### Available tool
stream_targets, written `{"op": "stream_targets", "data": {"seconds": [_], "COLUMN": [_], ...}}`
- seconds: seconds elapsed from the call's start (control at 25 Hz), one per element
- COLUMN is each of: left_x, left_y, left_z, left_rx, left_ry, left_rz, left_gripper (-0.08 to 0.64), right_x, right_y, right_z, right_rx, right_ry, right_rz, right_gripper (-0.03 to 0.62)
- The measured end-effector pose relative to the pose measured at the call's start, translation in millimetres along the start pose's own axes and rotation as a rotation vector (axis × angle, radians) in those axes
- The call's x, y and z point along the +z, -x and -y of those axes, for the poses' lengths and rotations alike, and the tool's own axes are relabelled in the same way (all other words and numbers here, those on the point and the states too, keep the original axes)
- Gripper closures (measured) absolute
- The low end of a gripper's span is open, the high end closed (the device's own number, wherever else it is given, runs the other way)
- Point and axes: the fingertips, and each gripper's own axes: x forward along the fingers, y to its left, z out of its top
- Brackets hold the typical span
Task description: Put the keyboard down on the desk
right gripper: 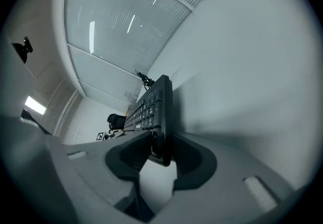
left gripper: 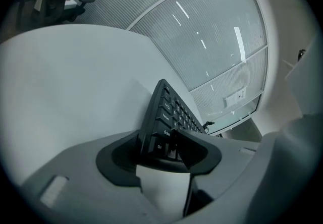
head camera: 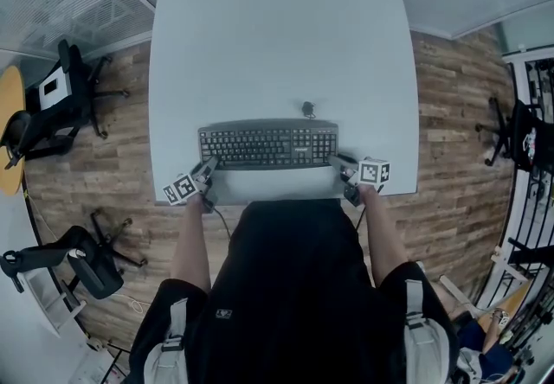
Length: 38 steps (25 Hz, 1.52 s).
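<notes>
Two tools pinch the keyboard, one on each short end. The left tool has its jaws closed on the Ctrl-key corner, and the right tool has its jaws closed on the opposite end's edge. The keyboard lies level and square to the counter, close to the near edge and keys up. We cannot tell whether its underside touches the counter or hangs just above it; the gripper views show shadow beneath but no clear gap.

Risks, as we judge them:
- If one tool lets go before the other, that end could drop or swing, skewing the board toward the near edge.
- Both grips are thin bites at the ends, so a twist of either wrist could let the board slip out.
- The cord behind the keyboard could drag.

Both forearms reach forward from the body with the elbows tucked. The left hand and right hand sit just off the near edge, with the tools angled inward and low.
</notes>
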Motion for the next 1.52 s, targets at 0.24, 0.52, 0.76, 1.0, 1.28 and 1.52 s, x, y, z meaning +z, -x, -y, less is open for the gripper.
{"op": "stream_targets", "data": {"seconds": [0.24,0.52,0.76,1.0,1.28,1.52], "left_x": [9,16,11,10,3,6], "left_y": [-5,2,6,7,10,21], "left_z": [-7,-16,-16,-7,-5,-5], "left_rx": [0.108,0.314,0.432,0.353,0.293,0.262], "left_ry": [-0.093,-0.285,-0.489,-0.514,-0.557,-0.58], "left_rz": [0.04,0.118,0.056,-0.015,-0.041,-0.031], "left_gripper": [0.336,0.295,0.291,0.293,0.293,0.293], "right_x": [2,2,4,6,14,17], "right_y": [-9,-9,-10,0,7,14], "right_z": [12,11,10,9,10,2], "right_rx": [-0.158,-0.249,-0.378,-0.456,-0.521,-0.51], "right_ry": [0.015,0.115,0.265,0.297,0.342,0.337], "right_rz": [-0.009,0.033,0.072,0.108,0.167,0.234], "right_gripper": [0.449,0.442,0.431,0.425,0.385,0.385]}}
